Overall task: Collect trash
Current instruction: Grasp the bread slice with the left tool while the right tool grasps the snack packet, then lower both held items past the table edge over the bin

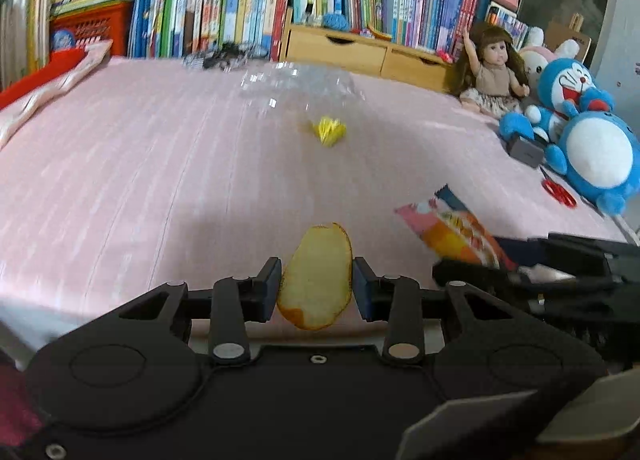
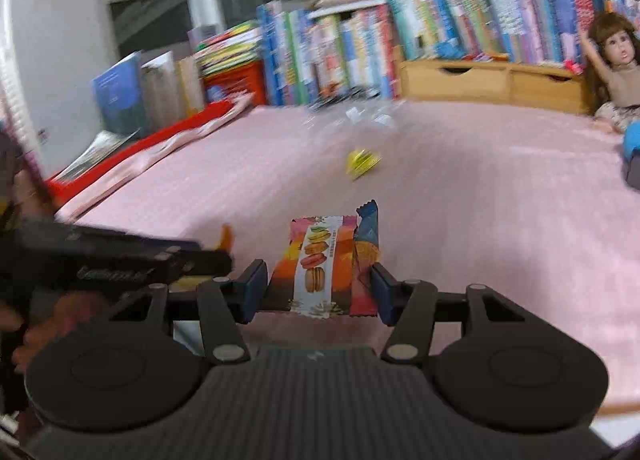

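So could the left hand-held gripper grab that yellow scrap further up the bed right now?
Probably not: the left hand-held gripper is already shut on a peel-like piece, though the path to the yellow scrap looks clear.

The right gripper holds a macaron snack wrapper between its jaws above the pink bedspread. A crumpled yellow scrap lies further off, with clear plastic beyond it.

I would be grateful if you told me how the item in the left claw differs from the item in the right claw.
The peel in the left claw is plain yellow-orange and rounded; the snack wrapper in the right claw is printed with macarons and rectangular. The peel is narrower, so the left claw stands closer together. Both are gripped above the pink cloth.
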`<action>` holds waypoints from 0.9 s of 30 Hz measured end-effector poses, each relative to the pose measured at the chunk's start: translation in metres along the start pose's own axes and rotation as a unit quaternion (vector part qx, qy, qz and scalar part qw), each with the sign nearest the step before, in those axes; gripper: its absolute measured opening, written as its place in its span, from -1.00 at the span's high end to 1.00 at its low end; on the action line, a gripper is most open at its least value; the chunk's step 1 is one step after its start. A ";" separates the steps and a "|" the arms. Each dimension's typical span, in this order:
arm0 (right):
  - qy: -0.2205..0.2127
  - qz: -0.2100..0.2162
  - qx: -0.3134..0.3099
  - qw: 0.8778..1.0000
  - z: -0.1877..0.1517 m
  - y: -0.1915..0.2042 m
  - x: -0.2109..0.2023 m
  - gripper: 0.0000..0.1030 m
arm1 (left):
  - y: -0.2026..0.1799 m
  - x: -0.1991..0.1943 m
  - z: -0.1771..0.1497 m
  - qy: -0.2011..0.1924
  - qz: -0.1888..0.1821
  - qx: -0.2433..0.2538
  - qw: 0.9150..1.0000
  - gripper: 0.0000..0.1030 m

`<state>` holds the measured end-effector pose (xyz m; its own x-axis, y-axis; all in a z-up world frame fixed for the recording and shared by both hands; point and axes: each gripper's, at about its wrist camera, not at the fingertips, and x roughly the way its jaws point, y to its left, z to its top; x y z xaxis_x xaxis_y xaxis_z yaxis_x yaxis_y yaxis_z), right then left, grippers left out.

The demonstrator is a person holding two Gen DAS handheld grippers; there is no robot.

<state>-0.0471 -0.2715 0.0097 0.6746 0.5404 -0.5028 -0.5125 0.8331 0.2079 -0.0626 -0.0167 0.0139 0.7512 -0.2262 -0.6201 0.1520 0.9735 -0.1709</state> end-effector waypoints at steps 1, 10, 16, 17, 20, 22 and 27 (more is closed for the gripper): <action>0.008 0.005 0.000 1.000 -0.006 0.005 -0.004 -0.16 | 0.001 -0.005 -0.006 0.007 -0.001 -0.001 1.000 0.30; 0.082 0.026 -0.016 0.996 -0.059 0.038 -0.022 -0.17 | 0.002 -0.020 -0.066 0.101 -0.002 0.026 0.995 0.30; 0.145 0.014 0.000 0.989 -0.090 0.031 0.008 -0.17 | 0.009 0.015 -0.101 0.166 0.034 0.031 0.985 0.29; 0.153 0.011 0.002 0.988 -0.094 0.029 0.013 -0.17 | 0.011 0.021 -0.105 0.176 0.037 0.028 0.983 0.29; 0.181 0.005 0.004 0.983 -0.105 0.026 0.029 -0.17 | 0.018 0.036 -0.116 0.199 0.045 0.023 0.979 0.29; 0.191 0.004 0.003 0.982 -0.111 0.024 0.035 -0.17 | 0.020 0.041 -0.120 0.209 0.051 0.023 0.976 0.28; 0.202 0.003 0.002 0.979 -0.114 0.022 0.045 -0.26 | 0.022 0.042 -0.123 0.211 0.059 0.026 0.975 0.16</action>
<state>-0.0880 -0.2420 -0.1038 0.4059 0.4565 -0.7918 -0.5131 0.8307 0.2159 -0.1065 -0.0085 -0.1101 0.4350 -0.0952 -0.8954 0.1202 0.9916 -0.0470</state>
